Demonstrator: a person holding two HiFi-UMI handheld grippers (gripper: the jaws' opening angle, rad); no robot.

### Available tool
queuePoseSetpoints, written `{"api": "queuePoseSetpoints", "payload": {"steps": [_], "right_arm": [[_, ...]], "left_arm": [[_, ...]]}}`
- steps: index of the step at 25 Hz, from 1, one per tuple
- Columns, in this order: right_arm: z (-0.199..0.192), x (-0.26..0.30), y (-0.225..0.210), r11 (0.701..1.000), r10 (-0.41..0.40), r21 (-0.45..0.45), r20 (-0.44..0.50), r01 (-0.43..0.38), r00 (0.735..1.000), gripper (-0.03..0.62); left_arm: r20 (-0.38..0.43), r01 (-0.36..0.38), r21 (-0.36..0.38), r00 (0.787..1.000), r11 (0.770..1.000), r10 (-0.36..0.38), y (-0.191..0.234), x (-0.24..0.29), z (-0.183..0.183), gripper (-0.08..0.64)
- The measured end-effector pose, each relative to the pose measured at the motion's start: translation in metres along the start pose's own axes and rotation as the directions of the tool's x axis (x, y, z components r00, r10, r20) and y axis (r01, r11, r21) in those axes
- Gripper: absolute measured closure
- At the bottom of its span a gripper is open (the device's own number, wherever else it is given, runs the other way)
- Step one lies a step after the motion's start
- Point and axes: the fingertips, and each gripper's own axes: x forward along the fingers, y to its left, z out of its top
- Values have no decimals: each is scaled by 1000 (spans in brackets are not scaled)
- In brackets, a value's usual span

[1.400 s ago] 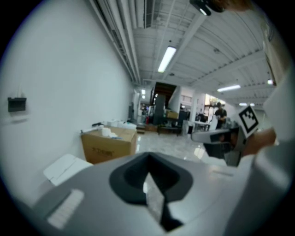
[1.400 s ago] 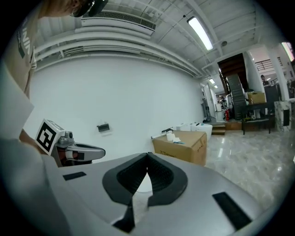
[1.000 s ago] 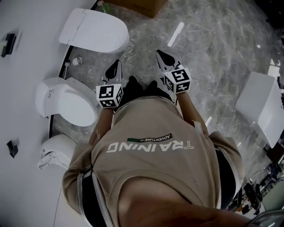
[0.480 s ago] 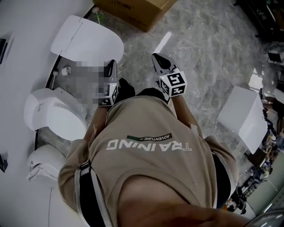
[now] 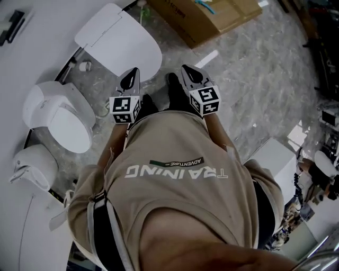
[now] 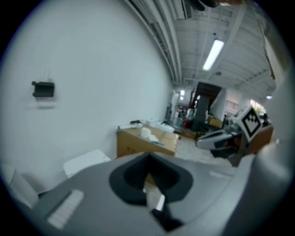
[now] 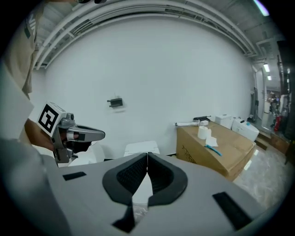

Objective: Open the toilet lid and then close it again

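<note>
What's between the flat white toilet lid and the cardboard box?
Mostly bare marbled floor separates the lid from the box, seen in the head view.

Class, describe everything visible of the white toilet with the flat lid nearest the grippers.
The toilet is white, smooth and glossy. Its flat lid, squared behind and rounded in front, is down. It stands on the grey marbled floor against the white wall, between a cardboard box and a second toilet. The left gripper and right gripper, both shut, hang near its front; no contact shows.
</note>
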Motion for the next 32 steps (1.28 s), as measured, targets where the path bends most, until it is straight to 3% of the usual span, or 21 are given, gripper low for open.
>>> {"api": "queuePoseSetpoints", "payload": {"steps": [3, 6, 11, 16, 20, 26, 28, 32], "right_arm": [[12, 31, -17, 990, 134, -49, -19, -134, 991, 578], [26, 54, -41, 965, 247, -89, -26, -249, 969, 578], [26, 95, -85, 919, 327, -196, -101, -341, 940, 578], [6, 111, -83, 851, 458, -181, -202, -493, 866, 578], [-18, 128, -66, 820, 501, -155, -272, -551, 822, 578], [-59, 139, -33, 764, 571, -130, -318, -632, 757, 578], [-77, 148, -30, 763, 559, -142, -346, -631, 754, 578], [-114, 168, -34, 790, 518, -121, -393, -601, 760, 578]], "left_arm": [[-8, -133, -41, 991, 990, 132, 8, 9, 2, 560], [-17, -251, -62, 968, 966, 251, 10, 20, 10, 560], [-8, -367, -123, 929, 922, 369, 15, 37, 26, 560], [-52, -476, -159, 879, 865, 474, 13, 23, 17, 560], [-92, -517, -212, 855, 829, 510, 19, 15, -10, 560], [-93, -486, -303, 871, 820, 482, 26, 16, -58, 560], [-121, -485, -315, 873, 816, 473, 35, 19, -87, 560], [-181, -498, -348, 867, 794, 464, 58, 26, -148, 560]]}}
